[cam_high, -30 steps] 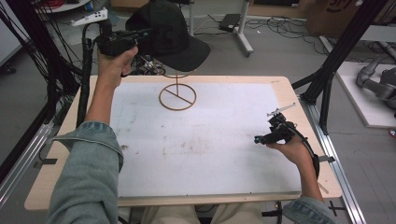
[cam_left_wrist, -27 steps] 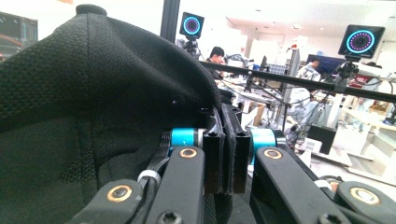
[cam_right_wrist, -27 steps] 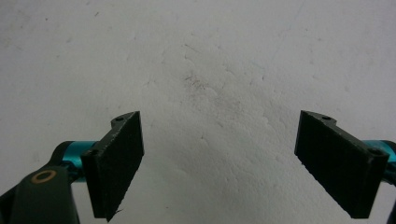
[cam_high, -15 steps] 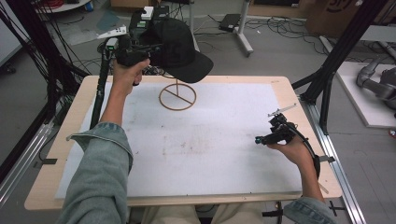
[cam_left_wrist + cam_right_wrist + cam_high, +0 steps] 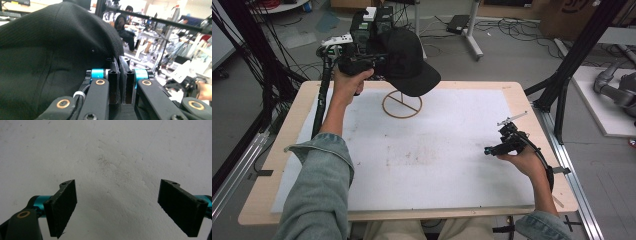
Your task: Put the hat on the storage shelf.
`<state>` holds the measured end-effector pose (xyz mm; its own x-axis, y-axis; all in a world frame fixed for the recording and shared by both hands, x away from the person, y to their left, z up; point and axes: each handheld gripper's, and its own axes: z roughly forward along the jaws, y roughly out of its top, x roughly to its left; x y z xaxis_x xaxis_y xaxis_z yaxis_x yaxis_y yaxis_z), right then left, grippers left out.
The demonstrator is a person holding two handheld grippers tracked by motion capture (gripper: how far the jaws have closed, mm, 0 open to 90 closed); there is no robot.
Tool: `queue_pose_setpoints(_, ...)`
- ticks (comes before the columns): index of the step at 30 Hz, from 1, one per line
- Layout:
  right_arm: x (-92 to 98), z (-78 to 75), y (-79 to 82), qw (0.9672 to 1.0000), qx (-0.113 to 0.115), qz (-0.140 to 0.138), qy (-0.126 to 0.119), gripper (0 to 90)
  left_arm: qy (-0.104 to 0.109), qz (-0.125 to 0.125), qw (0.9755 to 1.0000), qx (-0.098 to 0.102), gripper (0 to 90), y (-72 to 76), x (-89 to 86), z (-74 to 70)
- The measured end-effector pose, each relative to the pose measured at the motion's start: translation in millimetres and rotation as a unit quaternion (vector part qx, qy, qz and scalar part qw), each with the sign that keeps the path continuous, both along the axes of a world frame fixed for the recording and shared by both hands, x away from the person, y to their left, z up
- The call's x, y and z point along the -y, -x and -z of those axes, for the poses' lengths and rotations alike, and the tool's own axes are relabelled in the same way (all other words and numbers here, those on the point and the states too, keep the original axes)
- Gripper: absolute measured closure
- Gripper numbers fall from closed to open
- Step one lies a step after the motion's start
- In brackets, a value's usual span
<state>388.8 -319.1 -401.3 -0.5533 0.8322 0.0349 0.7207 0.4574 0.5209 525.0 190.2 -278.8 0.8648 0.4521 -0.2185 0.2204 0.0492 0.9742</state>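
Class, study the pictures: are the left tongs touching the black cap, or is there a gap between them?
Touching. In the left gripper view the left tongs have their jaws closed on the black cap's edge, fabric pinched between them.

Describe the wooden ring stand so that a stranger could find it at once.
Start from the white mat that covers the table. Near its far edge, left of centre, stands the wooden ring stand, below the black cap held by the left gripper. It is a round hoop with crossbars.

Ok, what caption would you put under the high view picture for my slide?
Left claw lifts a black cap above its wooden stand while the right claw waits open.
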Motion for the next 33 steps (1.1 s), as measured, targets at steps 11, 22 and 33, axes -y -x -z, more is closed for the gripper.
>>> queue_pose_setpoints(11, -1.2, 1.3, -0.8, 1.0000, 0.001, -0.004, 0.003, 15.3, 0.000, -0.029, 0.9994, -0.019, 85.0, -1.3, -15.2, 12.0)
queue_pose_setpoints(22, -3.8, 0.9, -0.1, 1.0000, 0.000, -0.005, 0.003, 15.4, -0.001, -0.066, 0.9972, -0.035, 61.9, 5.6, -33.5, 13.2)
queue_pose_setpoints(33, -7.8, -0.2, -3.4, 1.0000, 0.007, -0.005, -0.001, 15.4, -0.049, -0.108, 0.9921, -0.040, 51.3, 42.1, -56.4, 20.3)
